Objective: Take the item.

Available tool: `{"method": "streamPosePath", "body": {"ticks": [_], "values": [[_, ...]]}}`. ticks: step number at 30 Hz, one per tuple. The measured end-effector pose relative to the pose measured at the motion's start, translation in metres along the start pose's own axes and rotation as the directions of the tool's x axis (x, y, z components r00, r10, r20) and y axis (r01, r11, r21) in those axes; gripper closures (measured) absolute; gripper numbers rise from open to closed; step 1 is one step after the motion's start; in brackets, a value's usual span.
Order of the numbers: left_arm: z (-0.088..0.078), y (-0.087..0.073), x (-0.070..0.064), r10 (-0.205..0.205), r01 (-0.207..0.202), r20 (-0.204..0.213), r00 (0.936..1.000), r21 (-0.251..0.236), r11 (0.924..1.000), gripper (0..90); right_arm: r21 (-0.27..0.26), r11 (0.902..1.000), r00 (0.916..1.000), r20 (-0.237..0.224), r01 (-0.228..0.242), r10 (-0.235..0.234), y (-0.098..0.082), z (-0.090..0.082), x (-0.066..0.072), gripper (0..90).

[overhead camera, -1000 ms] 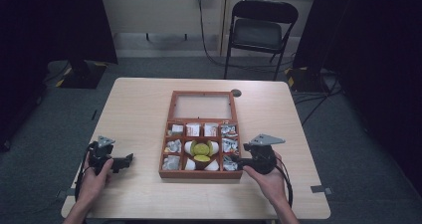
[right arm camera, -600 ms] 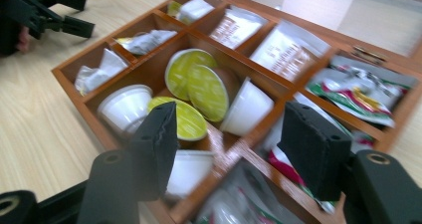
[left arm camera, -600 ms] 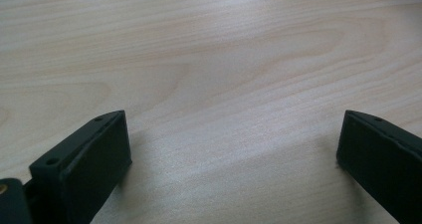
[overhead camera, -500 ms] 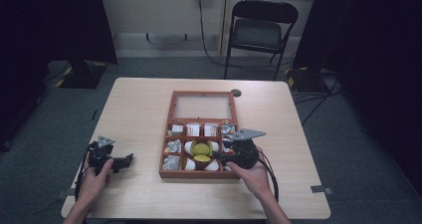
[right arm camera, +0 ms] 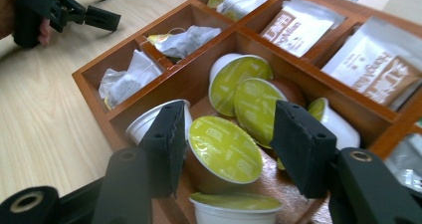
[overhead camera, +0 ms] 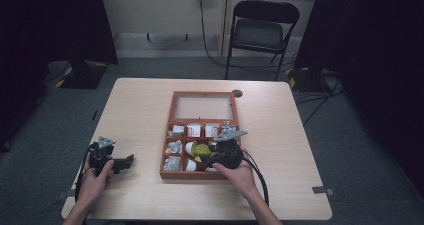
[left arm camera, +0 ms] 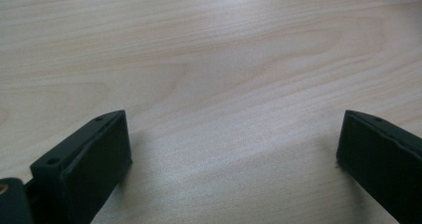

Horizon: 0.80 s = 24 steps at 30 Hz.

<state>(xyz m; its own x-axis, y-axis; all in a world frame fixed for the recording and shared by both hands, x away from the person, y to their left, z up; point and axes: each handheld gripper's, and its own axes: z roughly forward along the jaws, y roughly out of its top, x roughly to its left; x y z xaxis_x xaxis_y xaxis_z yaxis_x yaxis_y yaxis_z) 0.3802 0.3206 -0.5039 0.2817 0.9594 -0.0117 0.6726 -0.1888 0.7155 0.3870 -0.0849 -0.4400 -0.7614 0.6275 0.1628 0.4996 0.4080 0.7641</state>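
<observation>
The right gripper, jaws having just been closing and now narrowed around a green-lidded capsule in the wooden box, is needing square pad contact below the lid rim before lifting.

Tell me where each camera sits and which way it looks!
High view: above the table's near edge, looking forward and down; both forearms, left tongs and right tongs show.
Left gripper view: on the left tongs, facing bare table; its two black jaws show.
Right gripper view: on the right tongs, facing a green-lidded capsule in the wooden box.
Shared: the high and right gripper views both show the box and left tongs.
</observation>
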Motion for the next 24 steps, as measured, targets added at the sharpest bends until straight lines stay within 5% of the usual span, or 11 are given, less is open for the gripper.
{"method": "streamPosePath", "body": {"ticks": [24], "values": [[0.0, 0.0, 0.0, 0.007, -0.007, 0.004, 1.0, 0.0, 1.0, 0.2, 0.102, 0.9947, 0.9999, -0.01, -0.011, 0.012, -0.009, 0.022, 0.005, 38.8]]}}
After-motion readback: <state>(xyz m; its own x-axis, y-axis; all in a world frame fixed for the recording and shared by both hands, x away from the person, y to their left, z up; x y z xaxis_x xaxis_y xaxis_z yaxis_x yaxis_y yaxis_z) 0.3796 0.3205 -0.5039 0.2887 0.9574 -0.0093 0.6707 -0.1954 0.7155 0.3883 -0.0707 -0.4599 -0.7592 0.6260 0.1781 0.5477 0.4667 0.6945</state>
